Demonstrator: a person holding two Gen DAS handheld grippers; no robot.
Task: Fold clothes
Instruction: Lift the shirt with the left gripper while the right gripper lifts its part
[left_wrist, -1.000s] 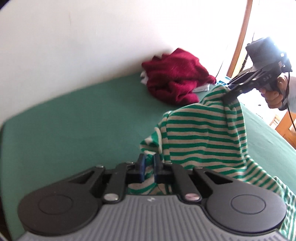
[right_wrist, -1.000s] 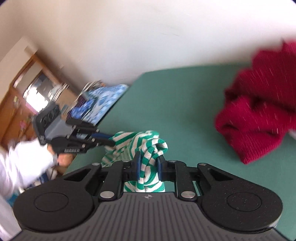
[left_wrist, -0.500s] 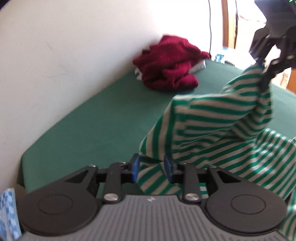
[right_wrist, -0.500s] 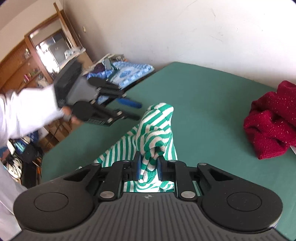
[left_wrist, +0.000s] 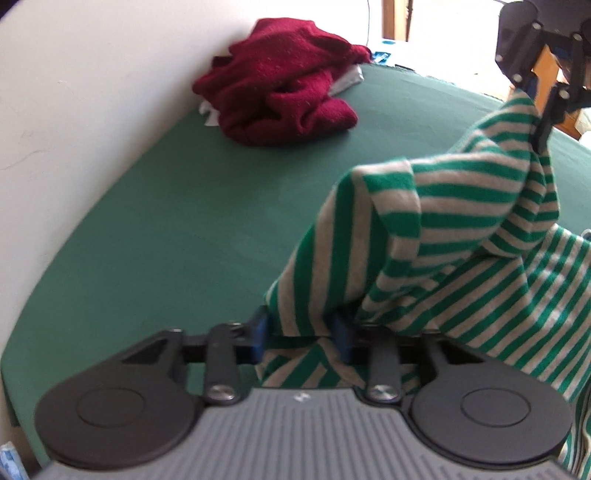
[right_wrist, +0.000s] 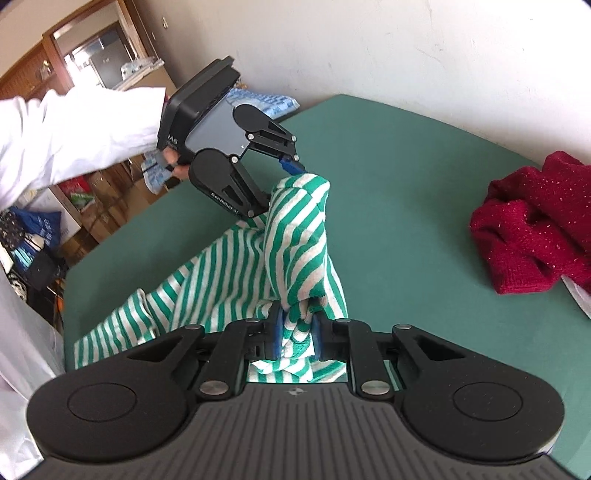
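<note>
Both claws clenched on striped shirt (right_wrist: 295, 236): left claw (left_wrist: 301, 332), right claw (right_wrist: 295, 338); above green table (left_wrist: 184, 221).

Green-and-beige striped garment (left_wrist: 461, 236), bunched, lifted at two points, lower part trailing on green surface

- The right gripper (right_wrist: 295, 338) is pinching a striped shirt (right_wrist: 291, 236) (green and white).
- The left gripper (right_wrist: 284, 184) is gripping its raised corner.
</note>
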